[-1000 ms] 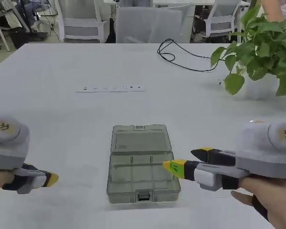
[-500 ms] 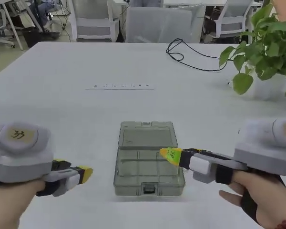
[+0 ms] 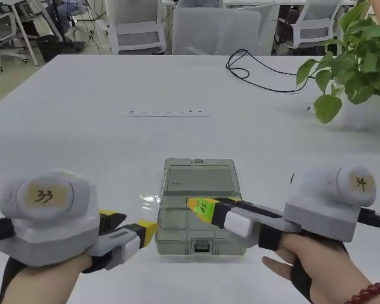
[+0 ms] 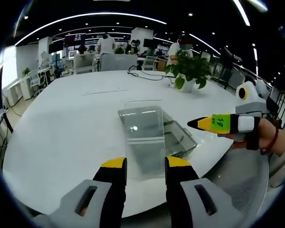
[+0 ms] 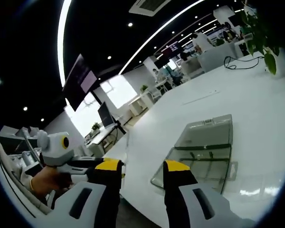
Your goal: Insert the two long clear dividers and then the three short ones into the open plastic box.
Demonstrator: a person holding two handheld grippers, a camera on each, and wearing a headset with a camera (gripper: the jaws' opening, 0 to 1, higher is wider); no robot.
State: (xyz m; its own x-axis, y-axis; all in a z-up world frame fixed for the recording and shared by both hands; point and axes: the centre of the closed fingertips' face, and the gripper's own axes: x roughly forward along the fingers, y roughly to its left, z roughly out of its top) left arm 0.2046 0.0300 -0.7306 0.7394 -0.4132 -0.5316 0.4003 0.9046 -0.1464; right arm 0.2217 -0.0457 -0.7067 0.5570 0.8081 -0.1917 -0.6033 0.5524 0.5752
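Smoky plastic box (image 3: 177,239): middle of the table (image 3: 82,139), toward the near edge; lid (image 3: 199,176) laid flat on the far side, latch facing the person; whole thing running near-to-far in the head view.
Nearer tool: right gripper (image 3: 199,208); tips over the open base, reaching in from the right; jaws parted in its own view (image 5: 142,166), nothing between them.
Other side: left gripper (image 3: 144,230); just beside the near-left corner of the box, aimed at it; jaws likewise parted and bare (image 4: 146,164).
Task parts: dividers too clear to tell for sure; faint ribs across the base, not countable; a glint on the table by the left wall, not identifiable.
Bearing for the next move: box straight ahead of both tools; probably a look for any loose strip first, then a long one set along the base's longer run.
Around: power strip (image 3: 168,113), cable (image 3: 259,69) and plant (image 3: 354,57), all well apart beyond the box.
In the way: nothing between either tool and the box; likely risk is the two sets of tips crowding each other over the base.
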